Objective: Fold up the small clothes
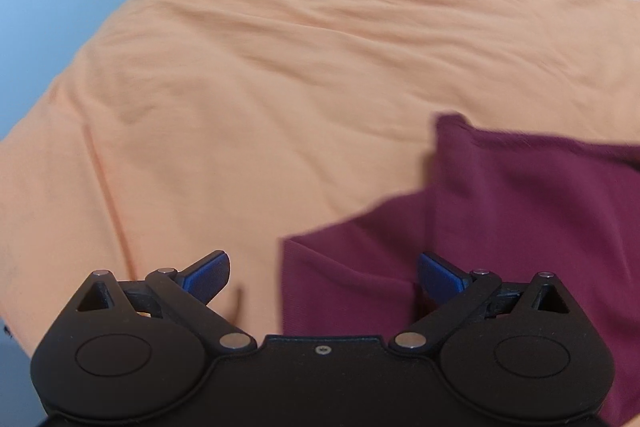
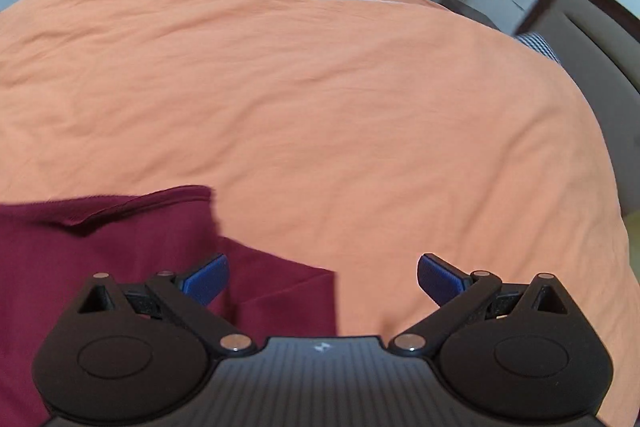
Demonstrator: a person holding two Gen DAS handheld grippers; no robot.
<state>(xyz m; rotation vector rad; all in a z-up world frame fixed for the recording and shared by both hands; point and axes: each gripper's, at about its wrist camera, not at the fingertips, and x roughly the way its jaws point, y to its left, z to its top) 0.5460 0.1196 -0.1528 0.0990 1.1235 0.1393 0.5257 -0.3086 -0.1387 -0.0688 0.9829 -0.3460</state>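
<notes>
Hovering with jaws spread and empty, the left gripper (image 1: 323,277) has the maroon knit garment (image 1: 520,219) lying ahead to its right on the orange bedsheet (image 1: 260,87); the right gripper (image 2: 323,277), likewise spread, has it ahead-left, likely between folds, so next comes pinching an edge

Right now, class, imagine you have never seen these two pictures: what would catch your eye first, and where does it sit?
The wide orange bedspread fills nearly everything, rumpled with soft creases. Against it the dark maroon garment stands out, lying flat with one layer folded over another, at the lower right of the left wrist view and lower left of the right wrist view. The left gripper and right gripper both stand open above it, blue pads apart, holding nothing.
</notes>
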